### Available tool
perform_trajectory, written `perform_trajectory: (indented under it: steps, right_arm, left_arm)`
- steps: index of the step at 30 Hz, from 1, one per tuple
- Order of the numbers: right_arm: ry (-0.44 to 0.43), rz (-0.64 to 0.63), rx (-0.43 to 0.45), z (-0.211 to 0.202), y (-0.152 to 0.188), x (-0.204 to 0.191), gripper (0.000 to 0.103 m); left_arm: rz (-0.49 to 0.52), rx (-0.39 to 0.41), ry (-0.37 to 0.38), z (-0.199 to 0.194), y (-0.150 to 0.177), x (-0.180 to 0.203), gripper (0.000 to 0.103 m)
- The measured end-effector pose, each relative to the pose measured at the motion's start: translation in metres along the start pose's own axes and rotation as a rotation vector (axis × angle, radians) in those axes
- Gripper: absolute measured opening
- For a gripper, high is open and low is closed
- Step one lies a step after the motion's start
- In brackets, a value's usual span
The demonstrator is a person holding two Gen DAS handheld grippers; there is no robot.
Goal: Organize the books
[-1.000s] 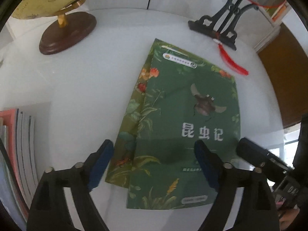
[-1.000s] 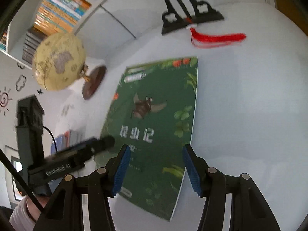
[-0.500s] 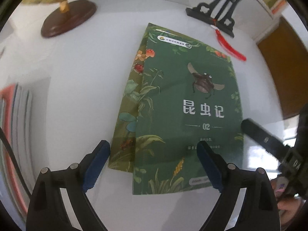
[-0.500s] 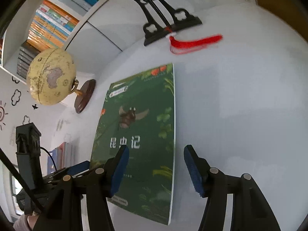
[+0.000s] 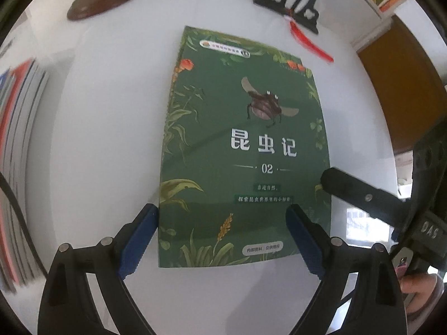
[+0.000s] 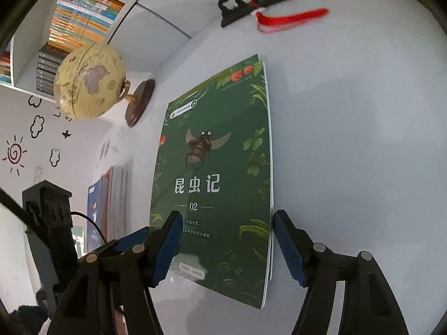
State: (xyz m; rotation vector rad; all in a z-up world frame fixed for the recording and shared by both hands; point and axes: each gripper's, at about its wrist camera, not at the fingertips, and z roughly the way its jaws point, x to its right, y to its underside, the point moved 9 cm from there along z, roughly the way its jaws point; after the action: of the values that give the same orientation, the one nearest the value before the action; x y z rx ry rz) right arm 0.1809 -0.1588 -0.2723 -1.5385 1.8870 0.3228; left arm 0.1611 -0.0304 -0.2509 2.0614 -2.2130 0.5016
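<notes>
Books (image 5: pixel 243 150) lie flat at the centre of the white tabletop (image 5: pixel 106 145), green insect cover uppermost. A second earlier the lower copy stuck out to the left; now the two sit nearly flush, so the squaring step looks close to done. Left gripper (image 5: pixel 222 240): jaws spread wide, straddling the stack's lower edge without pinching it. Right gripper (image 6: pixel 226 247): jaws opening, one pad over the cover, the other just off the page edge at right. Outward: upright books (image 5: pixel 19 150) at the left edge, a globe (image 6: pixel 89 81), a black stand (image 5: pixel 290 5) with red tassel (image 5: pixel 310 42) at upper right, and a filled wall shelf (image 6: pixel 81 14).
</notes>
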Motion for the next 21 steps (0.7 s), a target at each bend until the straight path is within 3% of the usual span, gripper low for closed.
perform_trajectory:
  steps: [5, 10, 21]
  right_arm:
    - [-0.047, 0.04, -0.062, -0.01, 0.027, 0.005, 0.067]
    - [-0.032, 0.032, -0.081, -0.021, 0.048, 0.005, 0.068]
    - [-0.068, -0.039, -0.143, -0.025, 0.058, -0.005, 0.068]
  left_arm:
    - [0.004, -0.01, -0.009, -0.009, 0.025, 0.009, 0.09]
    - [0.013, 0.0, -0.013, -0.015, 0.039, 0.015, 0.09]
    - [-0.056, 0.104, 0.069, -0.04, 0.028, 0.025, 0.09]
